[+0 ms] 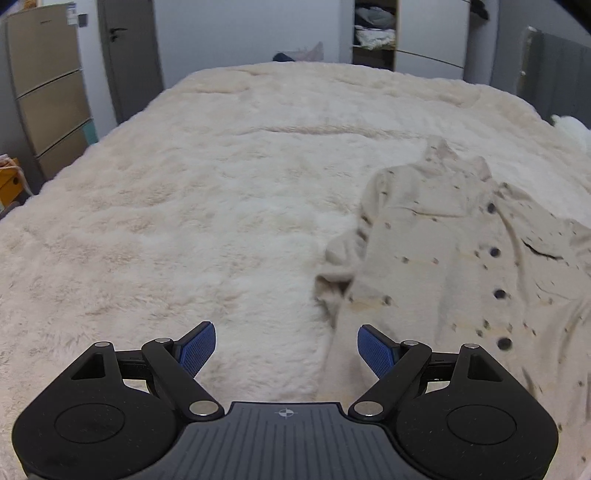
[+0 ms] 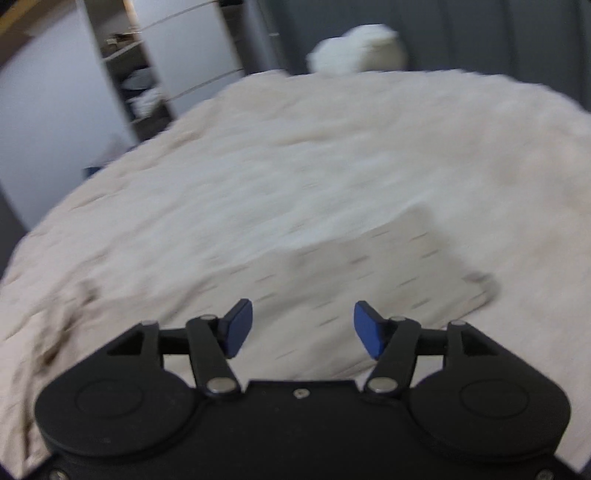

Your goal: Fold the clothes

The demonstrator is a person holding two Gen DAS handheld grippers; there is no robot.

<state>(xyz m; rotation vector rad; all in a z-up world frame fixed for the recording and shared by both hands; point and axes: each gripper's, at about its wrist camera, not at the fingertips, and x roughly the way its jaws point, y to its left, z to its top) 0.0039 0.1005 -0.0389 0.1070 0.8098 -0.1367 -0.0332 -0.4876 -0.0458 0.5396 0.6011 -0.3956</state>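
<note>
Cream button-front garment (image 1: 454,258), of soft cloth dotted with small dark flecks and closed by a row of round dark buttons, lies spread front-up on the fluffy cream bed cover (image 1: 207,192), filling the right half of the left wrist view, its collar toward the upper right of the frame. One sleeve is bunched against the body at centre right, and the hem runs off the lower right edge, so the piece looks laid out rather than folded yet. The left tool (image 1: 286,350) hangs at the bottom centre, released, its blue pads wide apart with nothing between them, just beside the garment's near edge; that placing suits a reach for the hem or the crumpled sleeve. The right tool (image 2: 303,328) is released too, its pads apart over cloth and gripping nothing. Its view is badly smeared, so the flat, flecked panel (image 2: 399,266) at centre right is probably a turned-over part of the same garment, though I cannot be sure. A white pillow (image 2: 356,48) sits at the top of that frame, and open wardrobe shelves (image 1: 375,33) stand behind the bed in the upper right of the left view.
</note>
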